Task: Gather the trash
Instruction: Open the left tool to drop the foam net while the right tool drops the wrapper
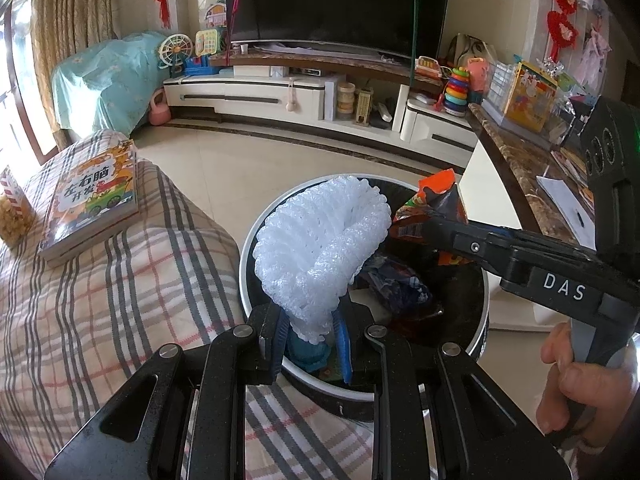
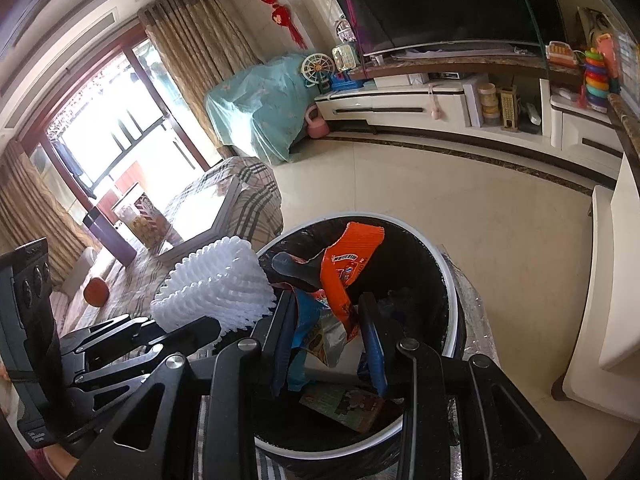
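A white foam fruit net stands up from the lower centre of the left wrist view, its narrow bottom end pinched between the blue pads of the left gripper, whose jaws are nearly together on it. The net is held over the open mouth of a round, white-rimmed trash bin lined with a black bag.

In the right wrist view an orange snack wrapper rises at centre frame, its crumpled lower part clamped between the jaws of the right gripper, also above the bin, where other wrappers already lie. A hand grips that tool's handle at the lower right of the left view.

Left of the bin is a plaid-covered surface bearing a children's book. A TV cabinet spans the upper frame.
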{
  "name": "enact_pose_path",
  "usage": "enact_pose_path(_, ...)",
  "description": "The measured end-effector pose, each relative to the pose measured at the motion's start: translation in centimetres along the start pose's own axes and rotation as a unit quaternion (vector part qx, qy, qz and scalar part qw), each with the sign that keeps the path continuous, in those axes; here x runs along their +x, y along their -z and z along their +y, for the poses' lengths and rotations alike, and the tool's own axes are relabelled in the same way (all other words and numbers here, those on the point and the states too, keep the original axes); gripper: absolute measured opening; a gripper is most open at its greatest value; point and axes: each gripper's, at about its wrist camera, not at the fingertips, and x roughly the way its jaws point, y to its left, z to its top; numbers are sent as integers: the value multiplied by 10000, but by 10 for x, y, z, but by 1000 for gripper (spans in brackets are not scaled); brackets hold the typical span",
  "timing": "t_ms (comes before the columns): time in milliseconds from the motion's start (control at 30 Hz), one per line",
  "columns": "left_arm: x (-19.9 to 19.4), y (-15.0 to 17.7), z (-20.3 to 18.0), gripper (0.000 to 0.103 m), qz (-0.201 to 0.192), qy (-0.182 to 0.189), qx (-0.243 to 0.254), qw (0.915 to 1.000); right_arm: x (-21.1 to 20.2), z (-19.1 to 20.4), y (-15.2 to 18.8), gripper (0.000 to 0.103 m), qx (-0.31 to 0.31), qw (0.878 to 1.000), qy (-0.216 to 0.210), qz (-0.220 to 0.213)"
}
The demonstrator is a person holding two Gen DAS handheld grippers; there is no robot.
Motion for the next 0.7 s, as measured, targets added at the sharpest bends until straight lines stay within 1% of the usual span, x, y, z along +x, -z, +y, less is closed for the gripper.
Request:
enact_pose_path(200,5,-4,3,22,98,91,-42,9999,2,-2,-4,36,29,10000,0,35)
enact_pose_path(300,7,-5,3,23,140,71,-30,9999,3,-1,-5,36,18,10000,-3,61)
enact_pose_path(400,6,-5,3,36,174,74,6,9998,3,-2,-7,40,41,10000,12,67)
enact_pose_path(467,4,-4,3,53,153,27,1,9999,3,-3,-8,43,82,9999,-3,65)
enact_pose_path(500,2,-3,4,55,127,19,-6,9999,2,-4,-8,49,112,9999,-2,52)
enact_pose_path(533,-1,-2,5,56,97,19,-16,10000,0,-5,-7,52,140,9999,-23,36)
enact_pose_path(633,-6,1,8,57,86,21,-35,10000,-6,-5,-6,57,195,9998,-50,-29)
enact_pose_path(700,-12,5,9,58,43,18,-45,10000,-10,-4,-4,62,214,9997,-56,-60)
